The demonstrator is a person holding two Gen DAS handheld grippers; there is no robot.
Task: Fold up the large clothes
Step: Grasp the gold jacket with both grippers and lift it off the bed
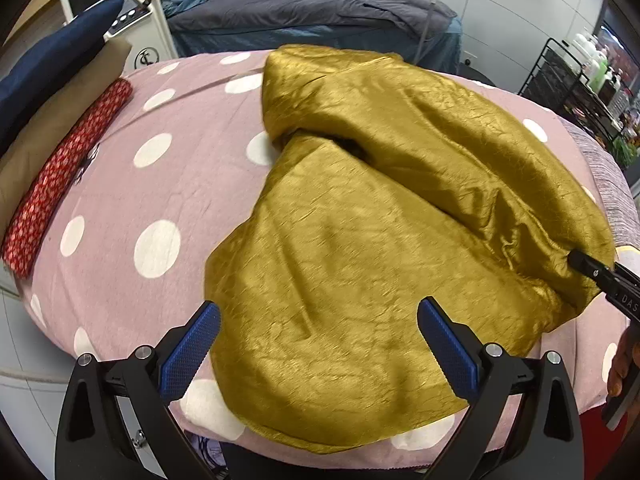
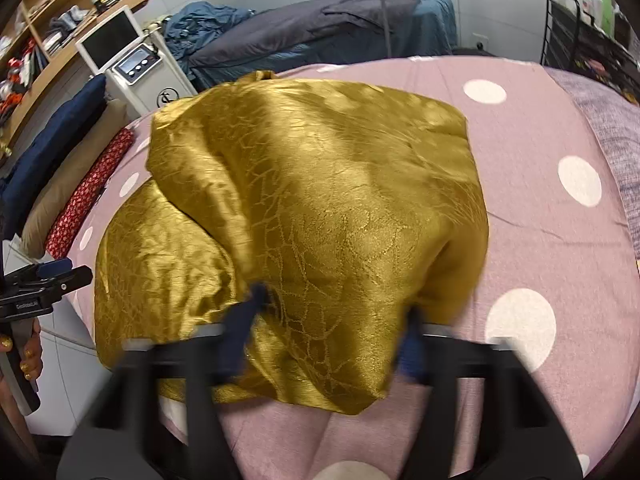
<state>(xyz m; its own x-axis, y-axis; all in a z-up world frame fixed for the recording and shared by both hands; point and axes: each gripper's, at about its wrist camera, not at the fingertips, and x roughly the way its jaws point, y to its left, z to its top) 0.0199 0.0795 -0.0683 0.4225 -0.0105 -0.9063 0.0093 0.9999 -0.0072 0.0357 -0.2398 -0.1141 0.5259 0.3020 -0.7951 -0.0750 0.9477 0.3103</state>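
Golden cloth: we see a large shiny mustard-gold garment [image 1: 360, 208] with a crackle weave, lying in loose, overlapping folds on the bed.
Bed cover: we have a pink sheet with white dots [image 1: 160, 184] under the cloth; the garment sits toward the near edge and right of centre in our left view.
Left gripper: our left gripper [image 1: 320, 344] hovers over the near edge of the cloth with its blue-padded fingers [image 1: 192, 352] spread wide, nothing between them.
Right gripper: our right gripper [image 2: 332, 332] is blurred in its own view; its fingers stand well apart with the gold cloth bunched and draped between and over them. We cannot tell whether it actually clamps the fabric. In the left view its black tip [image 1: 592, 272] touches the garment's right edge.
Left side of bed: we note a red patterned roll [image 1: 68, 176], a tan cushion [image 1: 52, 120] beside it, and a navy cushion [image 1: 52, 56] beyond that.
Background: we see a second bed with grey bedding [image 1: 312, 12] and a white machine with a screen [image 2: 132, 60].
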